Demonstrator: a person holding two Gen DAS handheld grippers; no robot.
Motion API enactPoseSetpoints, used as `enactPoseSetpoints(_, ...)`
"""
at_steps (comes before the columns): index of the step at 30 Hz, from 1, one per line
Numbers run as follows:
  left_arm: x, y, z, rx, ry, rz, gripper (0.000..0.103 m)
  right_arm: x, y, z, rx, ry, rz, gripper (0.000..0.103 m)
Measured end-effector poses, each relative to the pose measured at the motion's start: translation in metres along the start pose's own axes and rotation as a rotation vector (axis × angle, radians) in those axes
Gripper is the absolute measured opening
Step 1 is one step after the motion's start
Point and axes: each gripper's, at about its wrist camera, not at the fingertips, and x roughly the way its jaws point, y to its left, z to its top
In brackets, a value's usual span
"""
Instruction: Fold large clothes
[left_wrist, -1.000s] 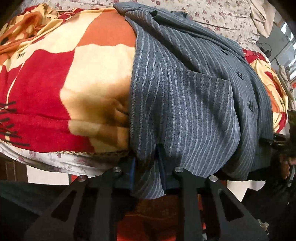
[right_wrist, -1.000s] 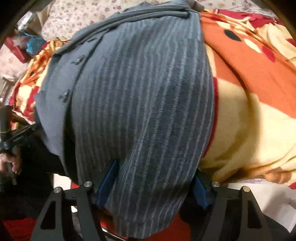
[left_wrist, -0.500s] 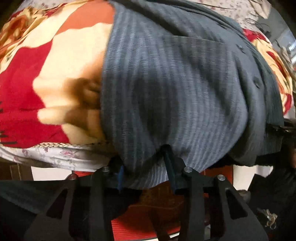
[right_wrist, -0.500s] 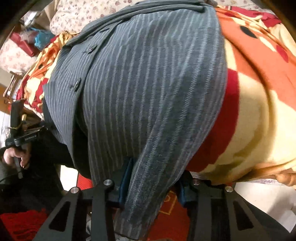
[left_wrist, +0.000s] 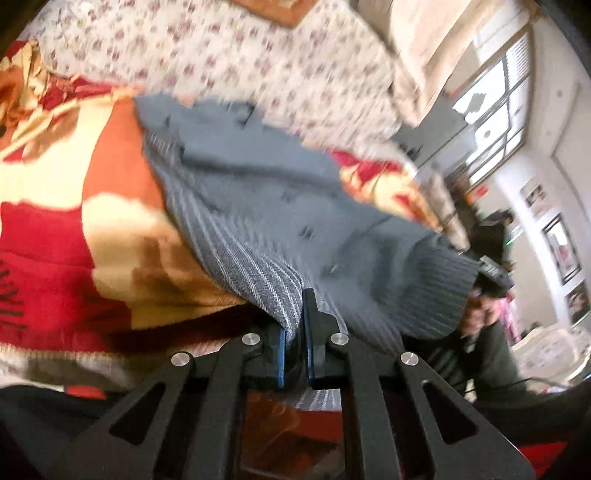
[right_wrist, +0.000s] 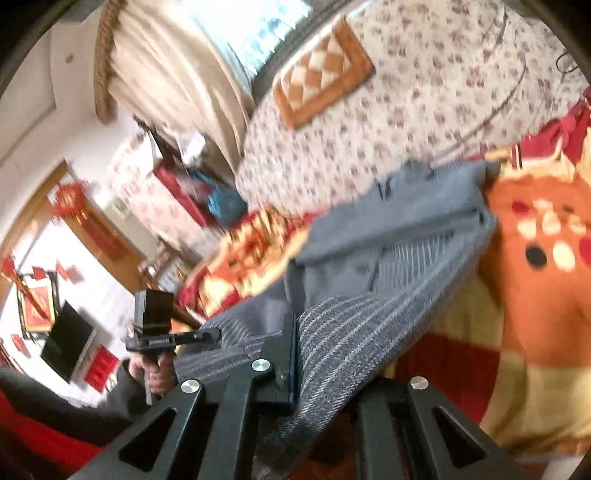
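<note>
A grey pinstriped jacket (left_wrist: 258, 206) with dark buttons lies front-up on a red, orange and cream blanket (left_wrist: 66, 236) covering the bed. My left gripper (left_wrist: 295, 328) is shut on the jacket's near hem, the striped cloth pinched between its blue pads. The hem's other corner rises to my right gripper (left_wrist: 493, 275), held by a hand at the right. In the right wrist view the jacket (right_wrist: 399, 236) runs away up the bed, and my right gripper (right_wrist: 306, 358) is shut on the hem, with cloth draped over its right finger. My left gripper (right_wrist: 207, 335) shows at the left, also gripping the hem.
A floral sheet (left_wrist: 258, 66) covers the far part of the bed, with an orange diamond-patterned cushion (right_wrist: 321, 81) on it. Windows (left_wrist: 498, 107) and curtains (right_wrist: 166, 74) stand beyond. A dark screen (right_wrist: 66, 347) and red decorations are on the left wall.
Both grippers have shut on the jacket's near hem and risen, lifting it off the bed edge. Both views have tipped upward, so the far bed and room now show.
</note>
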Motion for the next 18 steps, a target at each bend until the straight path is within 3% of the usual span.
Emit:
enactPoseSetpoints(3,0.000,-0.007,0.012,0.015,-0.003,-0.011,0.007,0.007,0.002,0.015,-0.002,-0.030,0.006,0.006)
enactPoseSetpoints(6,0.006,-0.001,-0.011,-0.061,0.029,0.017,0.007,0.008,0.001,0.021,0.006,-0.026,0.003,0.006)
enactPoseSetpoints(10,0.018,0.001,-0.040,-0.079,0.057,0.147,0.007,0.003,-0.003,0.015,0.000,-0.019,0.009,0.006)
enactPoseSetpoints(14,0.024,0.005,-0.051,-0.116,0.084,0.210,0.007,-0.002,-0.014,0.010,0.023,-0.023,0.009,0.007)
enactPoseSetpoints(18,0.013,-0.002,-0.049,-0.135,0.091,0.201,0.007,-0.006,-0.019,0.010,0.046,-0.045,0.023,0.007)
